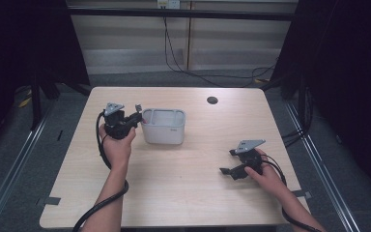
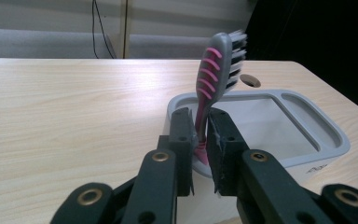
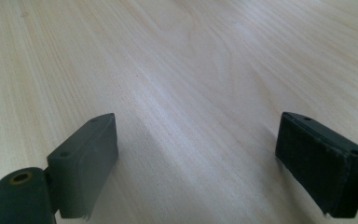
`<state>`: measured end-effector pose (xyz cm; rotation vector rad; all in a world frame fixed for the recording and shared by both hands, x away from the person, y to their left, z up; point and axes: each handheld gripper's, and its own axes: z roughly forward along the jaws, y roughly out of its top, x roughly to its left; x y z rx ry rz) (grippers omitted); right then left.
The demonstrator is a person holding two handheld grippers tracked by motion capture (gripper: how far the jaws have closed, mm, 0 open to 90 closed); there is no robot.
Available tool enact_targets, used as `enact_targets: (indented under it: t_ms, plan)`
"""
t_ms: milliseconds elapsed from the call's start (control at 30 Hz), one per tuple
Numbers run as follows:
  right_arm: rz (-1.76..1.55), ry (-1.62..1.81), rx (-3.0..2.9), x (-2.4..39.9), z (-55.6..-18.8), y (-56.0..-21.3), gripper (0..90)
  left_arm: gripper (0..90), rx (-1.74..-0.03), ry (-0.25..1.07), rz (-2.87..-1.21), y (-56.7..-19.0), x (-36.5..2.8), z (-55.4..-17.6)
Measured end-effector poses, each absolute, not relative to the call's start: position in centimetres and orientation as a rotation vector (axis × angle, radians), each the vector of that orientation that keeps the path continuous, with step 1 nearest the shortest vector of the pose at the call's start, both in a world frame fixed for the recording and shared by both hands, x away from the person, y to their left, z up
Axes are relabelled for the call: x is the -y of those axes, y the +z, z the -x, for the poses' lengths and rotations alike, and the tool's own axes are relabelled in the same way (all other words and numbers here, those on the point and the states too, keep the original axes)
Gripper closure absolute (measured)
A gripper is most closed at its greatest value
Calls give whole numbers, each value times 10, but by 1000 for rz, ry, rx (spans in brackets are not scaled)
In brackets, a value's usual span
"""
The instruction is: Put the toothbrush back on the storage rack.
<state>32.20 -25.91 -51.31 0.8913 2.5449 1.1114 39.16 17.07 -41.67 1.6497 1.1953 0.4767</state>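
Toothbrush [image 2: 214,74] stands upright, clenched in the left gripper [image 2: 200,140] just beside the white holder [image 2: 326,140] — right gripper [image 3: 198,154] rests released, well apart from it.

High view looks down on the desk [image 1: 183,183]; each gripper view sits close behind its fingers [image 2: 221,140], sharing the desktop.
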Motion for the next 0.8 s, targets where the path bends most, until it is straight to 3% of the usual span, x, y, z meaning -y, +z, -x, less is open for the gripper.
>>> enact_targets:
  t_ms: [800]
  plan:
    - [-892,1112,-2545,259,-322,-513,126,691,-1212,472,-1654,-416,-176,-392]
